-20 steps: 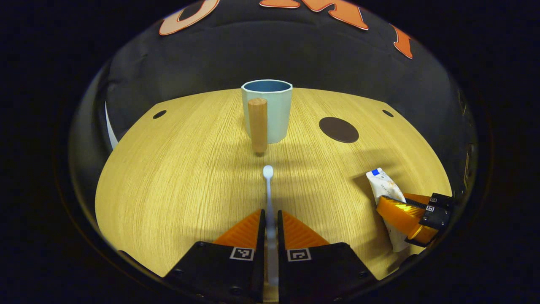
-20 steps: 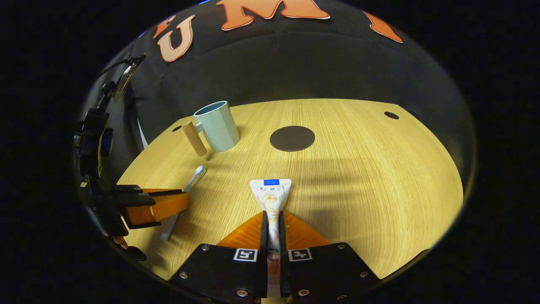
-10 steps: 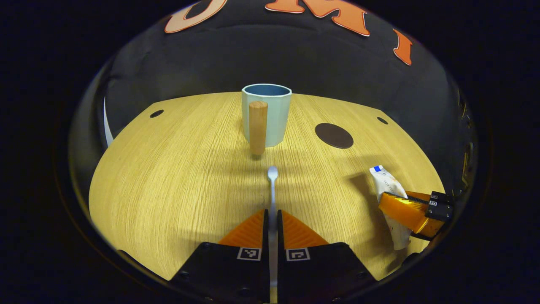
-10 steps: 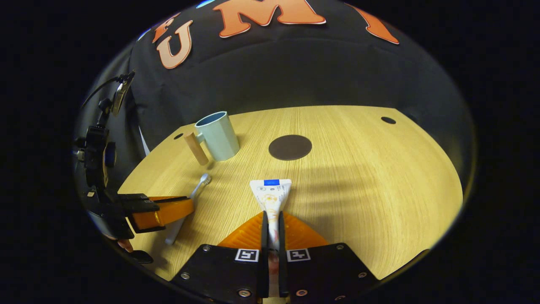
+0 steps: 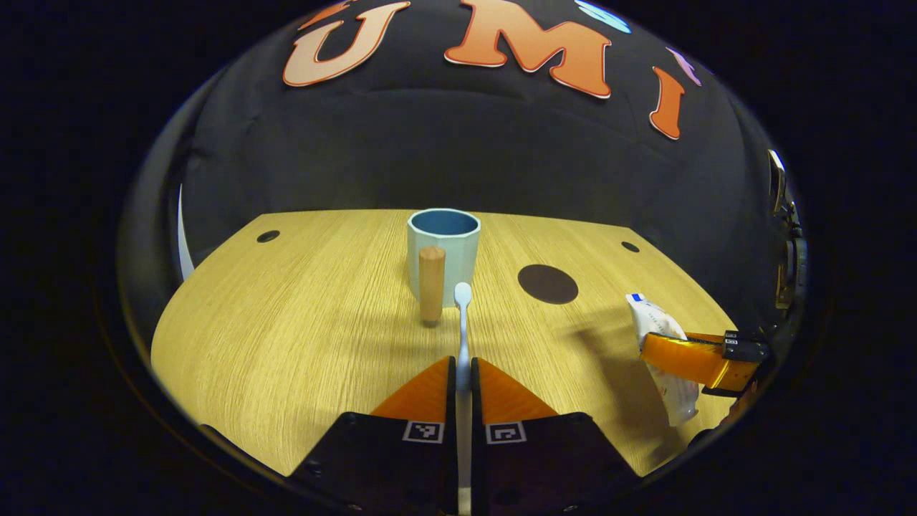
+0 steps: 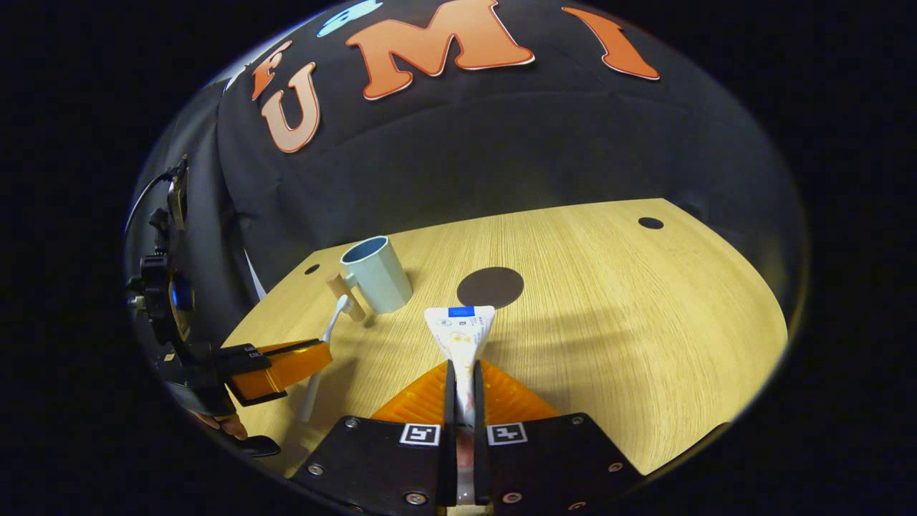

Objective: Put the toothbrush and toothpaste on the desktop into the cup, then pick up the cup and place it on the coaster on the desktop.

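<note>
My left gripper [image 5: 462, 369] is shut on a white toothbrush [image 5: 463, 322], which points at the pale blue cup [image 5: 443, 251] with its wooden handle [image 5: 431, 283]. In the right gripper view that gripper [image 6: 315, 355] holds the toothbrush [image 6: 328, 337] off the table at the left. My right gripper [image 6: 462, 373] is shut on the white toothpaste tube [image 6: 460, 333], raised above the wood. The left gripper view has the tube [image 5: 663, 344] and right gripper [image 5: 691, 357] at the far right. The cup [image 6: 377, 274] stands upright left of the dark round coaster [image 6: 491, 287], also the coaster [image 5: 547, 284].
The light wooden desktop [image 6: 630, 322] has small dark holes near its far corners, one hole [image 6: 650, 223] at the right. Black cloth rises right behind the table's back edge. A hand [image 6: 229, 424] holds the left gripper low at the left.
Both grippers have risen from the desktop with the toothbrush and the tube in them. The cup and coaster now sit lower and smaller in both views.
</note>
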A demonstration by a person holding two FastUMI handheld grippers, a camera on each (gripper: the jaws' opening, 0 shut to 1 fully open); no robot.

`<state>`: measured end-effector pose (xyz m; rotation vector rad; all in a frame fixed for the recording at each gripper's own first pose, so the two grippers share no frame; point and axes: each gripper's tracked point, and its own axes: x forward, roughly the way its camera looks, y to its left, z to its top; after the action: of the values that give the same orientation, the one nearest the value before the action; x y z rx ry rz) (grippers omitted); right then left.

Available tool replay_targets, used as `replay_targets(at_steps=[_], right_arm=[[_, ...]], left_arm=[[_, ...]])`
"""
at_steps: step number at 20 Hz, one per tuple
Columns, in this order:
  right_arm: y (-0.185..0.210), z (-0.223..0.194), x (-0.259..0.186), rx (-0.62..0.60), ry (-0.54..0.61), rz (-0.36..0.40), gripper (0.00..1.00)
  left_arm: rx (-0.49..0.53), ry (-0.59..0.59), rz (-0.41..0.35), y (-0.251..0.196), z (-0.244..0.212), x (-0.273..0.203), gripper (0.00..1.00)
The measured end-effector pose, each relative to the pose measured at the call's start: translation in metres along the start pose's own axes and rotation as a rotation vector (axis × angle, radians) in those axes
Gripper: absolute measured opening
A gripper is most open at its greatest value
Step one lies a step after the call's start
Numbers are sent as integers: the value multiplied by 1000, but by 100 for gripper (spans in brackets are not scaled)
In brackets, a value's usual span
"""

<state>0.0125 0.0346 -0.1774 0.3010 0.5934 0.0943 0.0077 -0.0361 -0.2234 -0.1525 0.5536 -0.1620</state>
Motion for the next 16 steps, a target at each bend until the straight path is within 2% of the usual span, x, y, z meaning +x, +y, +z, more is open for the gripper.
replay_targets(at_steps=[8,13,16], right_arm=[[9,45,-10,-15,-122,20,10],[15,82,-10,-47,-195,26,9],[15,107,-11,-71,-244,25,10]], left_arm=[[50,-231,9,17,37,-16,7],[38,-347,25,21,93,-14,6],[-2,-372,42,34,105,-11,7]])
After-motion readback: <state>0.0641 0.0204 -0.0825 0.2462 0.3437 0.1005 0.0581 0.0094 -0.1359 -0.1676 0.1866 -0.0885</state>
